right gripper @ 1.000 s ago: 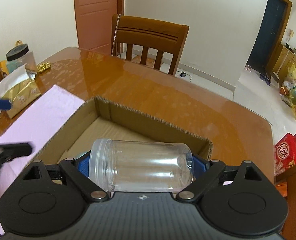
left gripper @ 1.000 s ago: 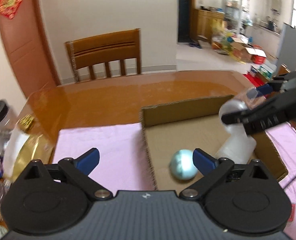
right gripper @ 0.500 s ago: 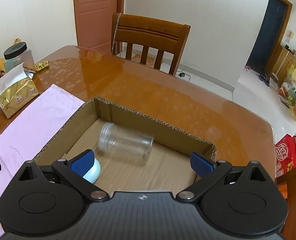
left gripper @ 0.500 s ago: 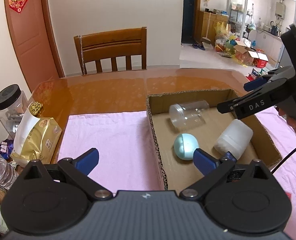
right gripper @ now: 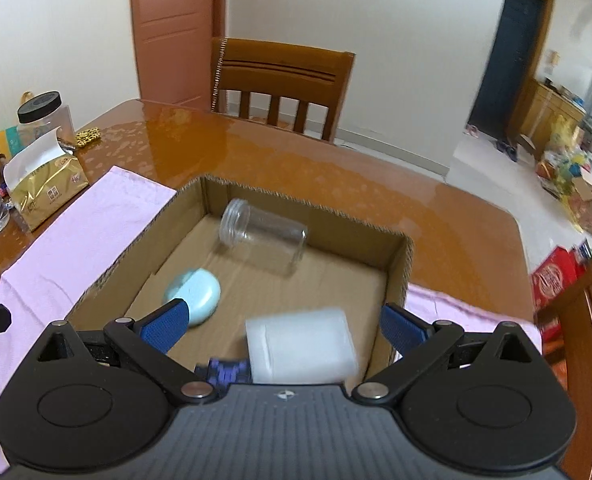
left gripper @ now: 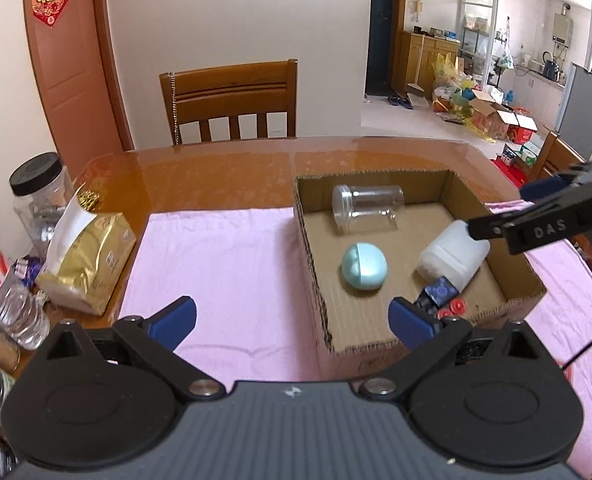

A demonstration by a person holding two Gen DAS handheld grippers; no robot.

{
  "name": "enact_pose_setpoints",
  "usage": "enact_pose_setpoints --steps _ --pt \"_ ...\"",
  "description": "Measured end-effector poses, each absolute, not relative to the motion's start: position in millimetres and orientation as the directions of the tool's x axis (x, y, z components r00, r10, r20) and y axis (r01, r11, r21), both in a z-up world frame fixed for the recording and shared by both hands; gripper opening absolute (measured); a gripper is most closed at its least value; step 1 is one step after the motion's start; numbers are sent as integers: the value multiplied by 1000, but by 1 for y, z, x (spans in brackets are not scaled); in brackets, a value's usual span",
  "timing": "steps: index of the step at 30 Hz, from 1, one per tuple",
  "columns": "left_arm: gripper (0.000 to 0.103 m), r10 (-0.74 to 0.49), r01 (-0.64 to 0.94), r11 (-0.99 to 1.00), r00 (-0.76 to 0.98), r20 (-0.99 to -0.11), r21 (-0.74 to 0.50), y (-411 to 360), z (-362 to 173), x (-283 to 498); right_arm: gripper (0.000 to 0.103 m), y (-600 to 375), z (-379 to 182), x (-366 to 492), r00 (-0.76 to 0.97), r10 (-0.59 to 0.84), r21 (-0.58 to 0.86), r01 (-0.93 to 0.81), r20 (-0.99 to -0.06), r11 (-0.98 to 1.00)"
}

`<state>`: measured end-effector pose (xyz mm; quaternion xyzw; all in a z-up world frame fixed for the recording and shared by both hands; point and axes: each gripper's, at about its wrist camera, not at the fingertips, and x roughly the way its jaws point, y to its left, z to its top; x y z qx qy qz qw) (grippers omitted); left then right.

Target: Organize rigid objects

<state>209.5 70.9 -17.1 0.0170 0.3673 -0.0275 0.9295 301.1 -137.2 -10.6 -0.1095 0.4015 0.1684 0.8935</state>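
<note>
A cardboard box (left gripper: 310, 248) (right gripper: 396, 264) sits on the pink cloth (left gripper: 223, 264). Inside it a clear plastic jar (left gripper: 368, 208) (right gripper: 263, 234) lies on its side near the far wall. A pale blue egg-shaped case (left gripper: 364, 266) (right gripper: 193, 294), a white plastic bottle (left gripper: 454, 254) (right gripper: 300, 344), a dark blue patterned item (left gripper: 436, 294) and small red caps (left gripper: 452, 308) lie nearer. My right gripper (right gripper: 283, 320) is open over the box's near right corner, nothing between its fingers. My left gripper (left gripper: 291, 316) is open above the cloth and the box's left wall.
A gold tissue pack (left gripper: 83, 256) (right gripper: 41, 188), a black-lidded jar (left gripper: 39, 196) (right gripper: 43, 116) and water bottles (left gripper: 11, 300) crowd the table's left edge. A wooden chair (left gripper: 231, 104) (right gripper: 279, 84) stands at the far side. Glossy wooden tabletop (right gripper: 296, 168) lies beyond the box.
The right gripper opened and let the clear jar go; the jar now lies in the box's far part. Both grippers have drawn back from the box.
</note>
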Motion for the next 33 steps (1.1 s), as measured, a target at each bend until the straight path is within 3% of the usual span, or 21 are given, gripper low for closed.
enact_pose_setpoints --steps 17,24,33 --pt "102 -113 138 990 720 -685 -18 73 -48 139 103 -193 -83 164 547 -56 -58 13 -835 998" --pt "102 -28 55 998 711 -702 17 64 -52 129 103 -213 -117 179 522 -105 -75 79 -847 994" --pt "102 53 -12 998 685 -727 62 36 -55 129 103 -224 -137 200 481 -57 -57 15 -875 998"
